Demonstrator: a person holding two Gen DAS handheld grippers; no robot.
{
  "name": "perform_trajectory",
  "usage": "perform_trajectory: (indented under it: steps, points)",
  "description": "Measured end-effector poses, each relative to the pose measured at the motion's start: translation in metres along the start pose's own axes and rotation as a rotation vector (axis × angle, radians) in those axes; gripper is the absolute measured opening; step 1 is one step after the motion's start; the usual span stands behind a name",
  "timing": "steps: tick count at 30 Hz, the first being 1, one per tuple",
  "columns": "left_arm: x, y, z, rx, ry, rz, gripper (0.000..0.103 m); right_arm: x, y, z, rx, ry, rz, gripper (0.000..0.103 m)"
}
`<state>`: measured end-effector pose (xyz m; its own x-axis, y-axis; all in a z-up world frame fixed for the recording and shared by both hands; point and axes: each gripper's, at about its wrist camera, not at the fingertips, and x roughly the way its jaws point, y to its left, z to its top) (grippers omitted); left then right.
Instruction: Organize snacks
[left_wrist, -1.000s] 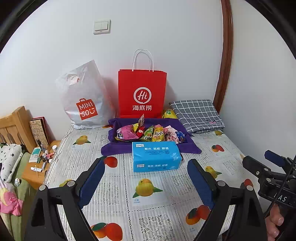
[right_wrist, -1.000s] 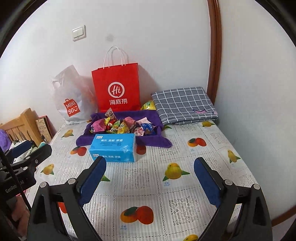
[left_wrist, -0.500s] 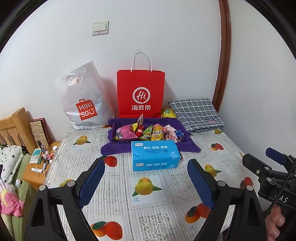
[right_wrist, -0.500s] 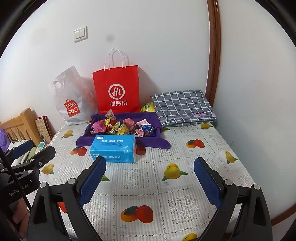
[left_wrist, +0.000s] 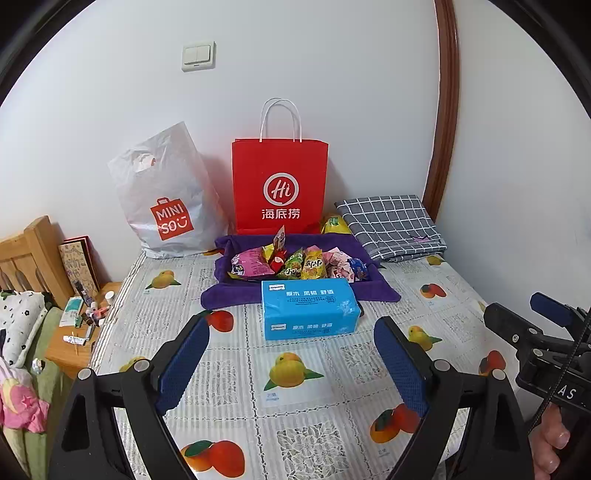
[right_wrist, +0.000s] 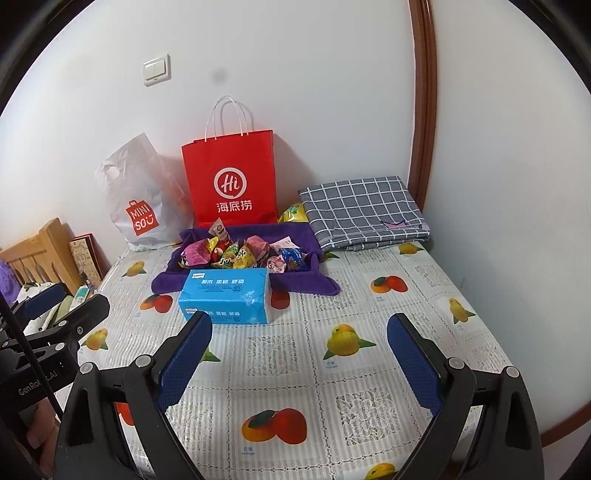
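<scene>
Several bright snack packets (left_wrist: 295, 263) (right_wrist: 240, 254) lie heaped on a purple cloth (left_wrist: 229, 291) (right_wrist: 314, 282) at the far side of the table. A blue tissue pack (left_wrist: 308, 308) (right_wrist: 225, 299) lies just in front of them. My left gripper (left_wrist: 291, 354) is open and empty, held well short of the tissue pack. My right gripper (right_wrist: 300, 352) is open and empty, to the right of the tissue pack and nearer than it. Each gripper shows at the edge of the other's view.
A red paper bag (left_wrist: 279, 188) and a white Miniso plastic bag (left_wrist: 164, 201) stand against the wall behind the snacks. A folded grey checked cloth (left_wrist: 391, 225) lies back right. The table wears a fruit-print cover (left_wrist: 291, 373). A wooden stand with small items (left_wrist: 79, 325) is left.
Both views have shifted slightly; the snacks and tissue pack sit a little lower in the right wrist view. Both grippers stay open and nothing was taken hold of.
</scene>
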<state>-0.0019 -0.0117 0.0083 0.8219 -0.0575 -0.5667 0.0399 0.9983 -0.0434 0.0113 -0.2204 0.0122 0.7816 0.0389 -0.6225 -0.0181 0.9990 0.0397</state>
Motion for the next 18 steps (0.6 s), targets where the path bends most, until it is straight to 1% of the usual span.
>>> perform_trajectory:
  steps: [18]
  points:
    - [0.0003,-0.0019,0.0013,0.017,0.001,0.000,0.091,0.0032,-0.0036,-0.0002,0.013,0.006,-0.004,0.095]
